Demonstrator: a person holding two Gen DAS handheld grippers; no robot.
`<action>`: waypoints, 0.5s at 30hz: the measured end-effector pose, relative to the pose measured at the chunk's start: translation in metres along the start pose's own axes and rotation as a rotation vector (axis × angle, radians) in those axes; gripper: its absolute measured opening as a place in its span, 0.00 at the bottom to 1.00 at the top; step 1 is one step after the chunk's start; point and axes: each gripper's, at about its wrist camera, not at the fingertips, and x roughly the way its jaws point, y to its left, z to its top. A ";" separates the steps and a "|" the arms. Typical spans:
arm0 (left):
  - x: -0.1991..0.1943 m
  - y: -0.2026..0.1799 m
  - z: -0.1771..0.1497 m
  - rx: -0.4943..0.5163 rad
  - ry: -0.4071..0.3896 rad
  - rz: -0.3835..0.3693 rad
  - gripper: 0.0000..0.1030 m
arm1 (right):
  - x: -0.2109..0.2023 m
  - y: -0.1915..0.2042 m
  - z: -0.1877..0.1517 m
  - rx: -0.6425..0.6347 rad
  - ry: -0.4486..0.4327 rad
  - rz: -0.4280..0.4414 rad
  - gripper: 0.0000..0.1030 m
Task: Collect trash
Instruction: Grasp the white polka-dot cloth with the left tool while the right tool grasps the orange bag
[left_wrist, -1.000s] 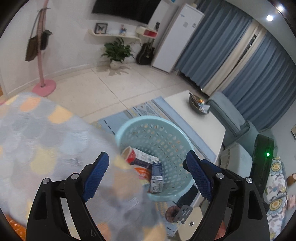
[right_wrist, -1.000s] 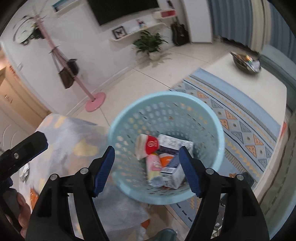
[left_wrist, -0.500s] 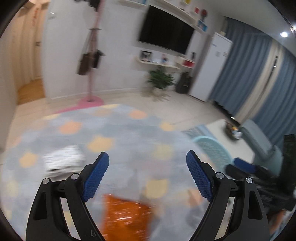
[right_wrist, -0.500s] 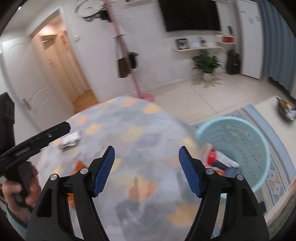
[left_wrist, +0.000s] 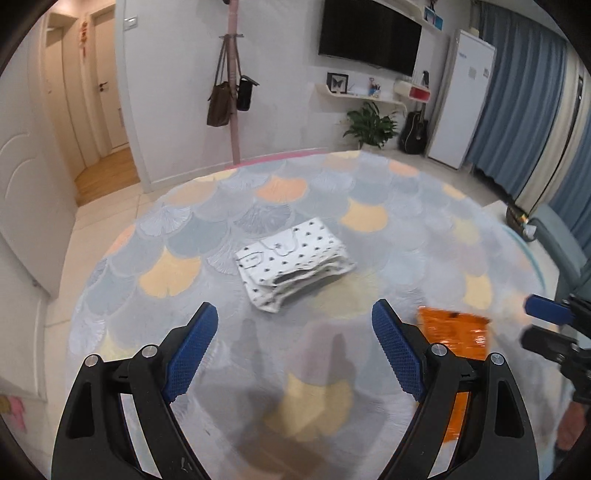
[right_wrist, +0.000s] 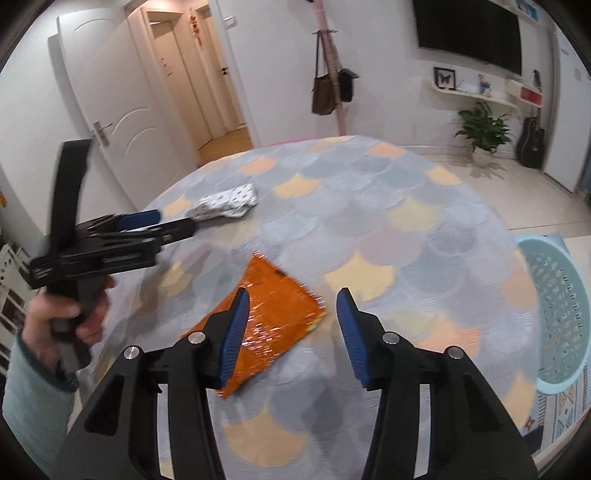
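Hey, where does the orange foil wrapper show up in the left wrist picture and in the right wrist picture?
Left wrist view: the orange foil wrapper lies at lower right on the round table, partly behind the left gripper, whose jaws are open.
Right wrist view: it lies at lower centre, just ahead of the right gripper, partly behind its left finger.
Shared landmark: the white dotted paper bag, centre in the left view and upper left in the right view.

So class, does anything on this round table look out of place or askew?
Yes: a crumpled white dotted paper bag lies flattened on its side, and a shiny orange wrapper lies askew on the patterned tablecloth. Both look like litter.
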 end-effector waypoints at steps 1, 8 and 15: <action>0.003 0.003 -0.001 0.007 0.000 0.000 0.81 | 0.000 0.001 -0.002 -0.003 0.002 0.006 0.44; 0.022 -0.002 0.011 0.088 -0.014 0.008 0.80 | 0.003 0.004 -0.009 -0.015 0.024 0.008 0.44; 0.046 -0.016 0.013 0.145 0.044 0.005 0.61 | 0.012 0.006 -0.014 0.015 0.059 0.041 0.45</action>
